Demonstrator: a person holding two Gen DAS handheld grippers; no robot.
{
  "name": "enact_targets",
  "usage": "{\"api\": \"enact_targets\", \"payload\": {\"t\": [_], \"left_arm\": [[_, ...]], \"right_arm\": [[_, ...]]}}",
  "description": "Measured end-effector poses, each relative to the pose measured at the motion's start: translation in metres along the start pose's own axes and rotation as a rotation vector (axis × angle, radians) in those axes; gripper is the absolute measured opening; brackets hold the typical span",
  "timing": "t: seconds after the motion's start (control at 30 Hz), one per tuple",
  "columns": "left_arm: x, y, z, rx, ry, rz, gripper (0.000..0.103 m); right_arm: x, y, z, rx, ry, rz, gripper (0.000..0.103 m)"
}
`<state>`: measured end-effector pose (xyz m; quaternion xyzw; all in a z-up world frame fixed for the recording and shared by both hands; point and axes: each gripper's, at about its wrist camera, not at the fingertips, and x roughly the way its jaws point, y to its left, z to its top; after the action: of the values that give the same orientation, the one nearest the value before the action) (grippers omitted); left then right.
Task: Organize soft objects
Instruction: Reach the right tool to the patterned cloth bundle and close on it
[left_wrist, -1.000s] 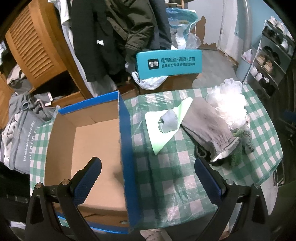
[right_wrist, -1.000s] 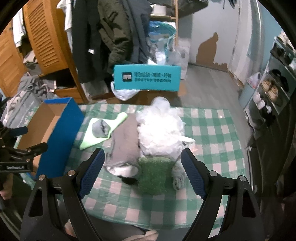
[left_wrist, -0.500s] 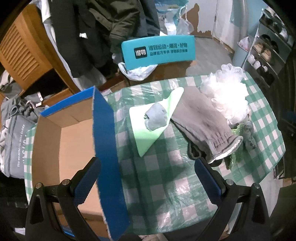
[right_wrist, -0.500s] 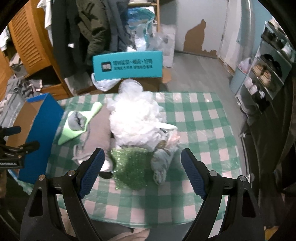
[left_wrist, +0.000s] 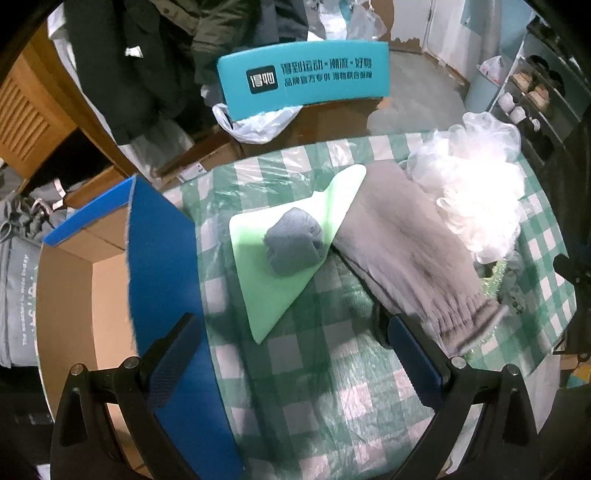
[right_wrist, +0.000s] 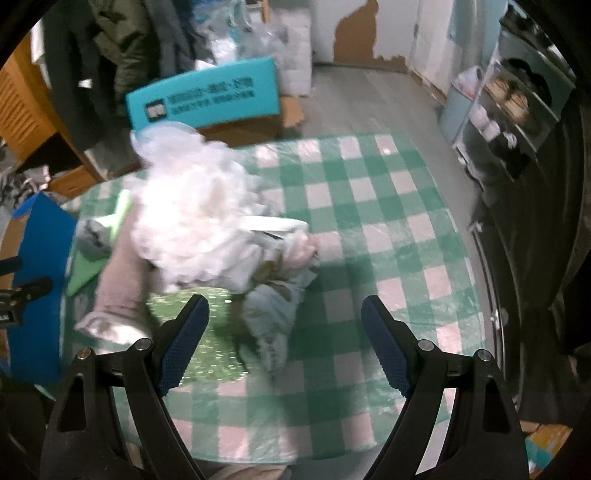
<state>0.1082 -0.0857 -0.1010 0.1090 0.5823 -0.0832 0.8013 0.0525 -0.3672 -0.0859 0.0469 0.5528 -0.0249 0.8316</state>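
Observation:
A pile of soft things lies on the green checked table (left_wrist: 317, 373). A rolled grey sock (left_wrist: 293, 247) rests on a light green cloth (left_wrist: 273, 291). Beside it lie a grey glove (left_wrist: 413, 251) and a white mesh puff (left_wrist: 476, 184). My left gripper (left_wrist: 293, 363) is open and empty, just short of the green cloth. In the right wrist view, the white puff (right_wrist: 192, 218), a green sparkly sponge (right_wrist: 218, 339) and a pale blue sock (right_wrist: 273, 321) lie ahead. My right gripper (right_wrist: 284, 345) is open over the sock and sponge, holding nothing.
An open cardboard box (left_wrist: 110, 295) with blue outer walls stands at the table's left edge. A teal box (left_wrist: 306, 77), a plastic bag and hanging coats (left_wrist: 155, 51) are behind the table. A shoe rack (right_wrist: 517, 107) stands on the right.
Both grippers have moved forward and closer to the pile. The left one shifted right, away from the box and toward the green cloth. The right one now hangs over the sponge and pale sock.

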Motion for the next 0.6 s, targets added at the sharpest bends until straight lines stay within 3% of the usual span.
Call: {"api": "enact_targets", "payload": {"t": [0.3, 0.6], "left_arm": [[0.034, 0.006, 0.019, 0.003, 0.046, 0.014, 0.102], [0.057, 0.011, 0.037, 0.013, 0.069, 0.013, 0.102]], "right_arm": [[0.04, -0.005, 0.005, 0.011, 0.084, -0.054, 0.083], [0.078, -0.003, 0.009, 0.05, 0.164, -0.027, 0.083]]}}
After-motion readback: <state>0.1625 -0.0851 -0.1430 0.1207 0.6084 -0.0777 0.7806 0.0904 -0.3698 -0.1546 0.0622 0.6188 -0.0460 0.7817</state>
